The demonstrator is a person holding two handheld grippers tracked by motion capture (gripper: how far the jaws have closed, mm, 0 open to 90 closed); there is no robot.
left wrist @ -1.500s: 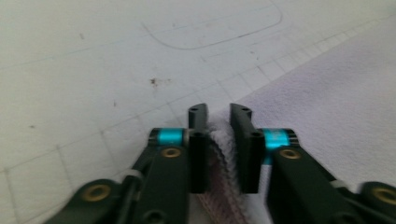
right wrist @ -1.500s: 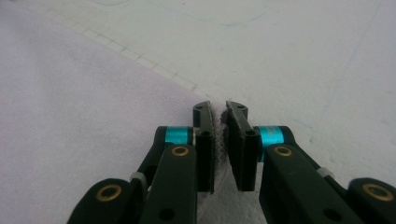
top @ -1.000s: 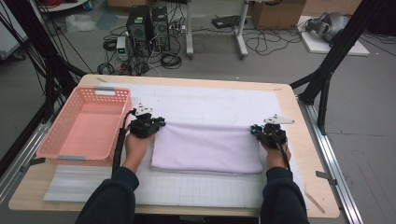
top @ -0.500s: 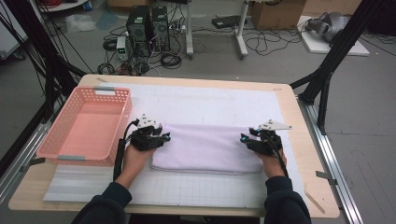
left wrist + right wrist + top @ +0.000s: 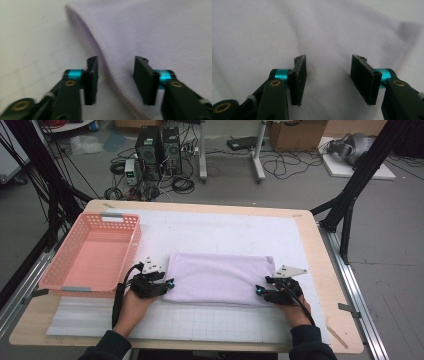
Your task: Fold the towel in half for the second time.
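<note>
Blur softens towel (image 5: 160, 32) edge between left gripper (image 5: 115, 75) jaws.

Folded lilac towel (image 5: 220, 279) at my twelve o'clock on the white mat (image 5: 210, 232). My left gripper (image 5: 167, 284) at its nine o'clock edge, my right gripper (image 5: 260, 291) at three — jaws just opening. Pink basket (image 5: 126, 251) at ten.

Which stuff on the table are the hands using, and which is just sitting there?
In use:
- folded lilac towel
- left gripper, jaws just opened, at the towel's left edge
- right gripper, jaws just opened, over the towel's right end

Just sitting there:
- pink basket, beside the towel
- white mat underneath
</note>
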